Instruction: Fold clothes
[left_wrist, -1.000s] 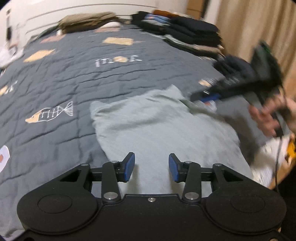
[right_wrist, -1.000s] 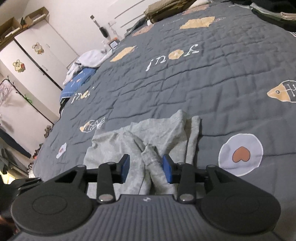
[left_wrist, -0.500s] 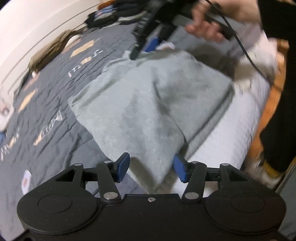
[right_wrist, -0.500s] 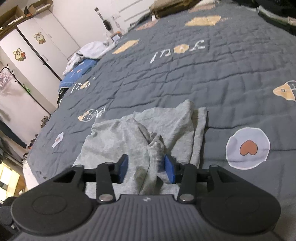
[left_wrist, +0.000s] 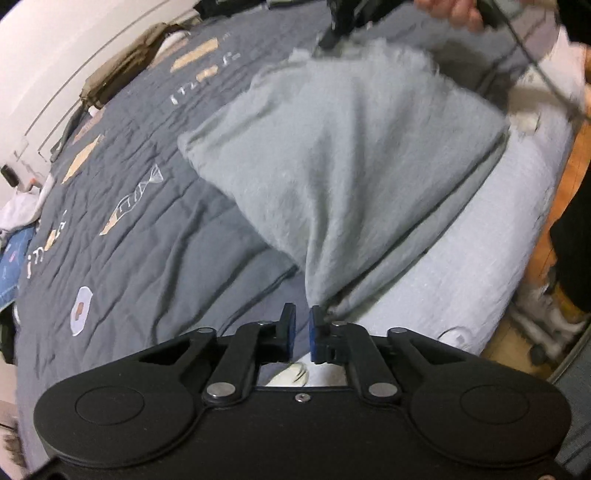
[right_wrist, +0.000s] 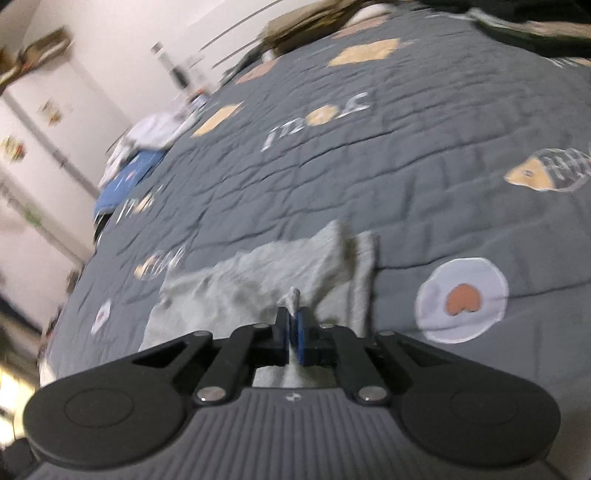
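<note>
Left wrist view close over bed edge (facing headboard), right wrist view low across quilt (right_wrist: 406, 155), both sharing grey garment (left_wrist: 351, 155)

- Beyond the grey garment (right_wrist: 280, 280) the dark quilt (right_wrist: 406, 155) lies bare and wide
- Folded clothes stack (left_wrist: 122, 74) lines the far edge
- White and blue pile (right_wrist: 140, 147) crowds the far left corner

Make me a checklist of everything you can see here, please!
Surface: dark grey quilted bedspread with fish and egg patches.
Job's things: light grey soft garment, lifted at two corners.
Clutter: folded clothes stacked at the far edge; blue cloth at the side.
Grippers: left tool shut on a garment corner; right tool shut on the garment.
Cables: black cable near a hand.
Surroundings: white cupboard, blurred.
</note>
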